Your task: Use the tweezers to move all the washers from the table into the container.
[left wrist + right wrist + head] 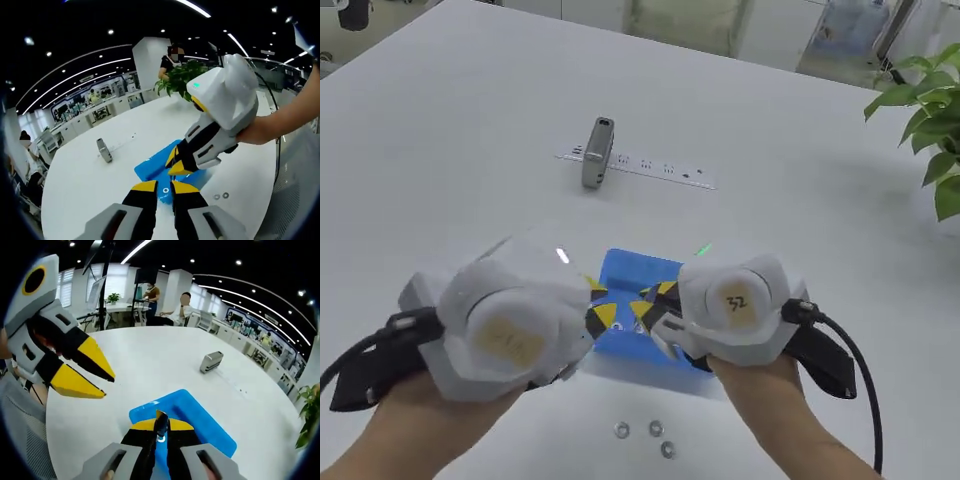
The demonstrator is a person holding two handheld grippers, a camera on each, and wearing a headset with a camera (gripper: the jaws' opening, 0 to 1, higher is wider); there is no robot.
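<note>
Three washers (655, 428) lie on the white counter (470, 150) between the person's wrists, just outside the blue container (638, 272). The right gripper (160, 426) has its fingers clamped on slim dark tweezers (160, 419) over the container. The left gripper (164, 187) has its fingers slightly apart, holding nothing, and a lone washer (165, 190) shows on the blue between them.

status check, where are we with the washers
Right gripper shut on tweezers, over blue container. Left gripper open, empty. Three washers on table. Nothing blocking them.
</note>
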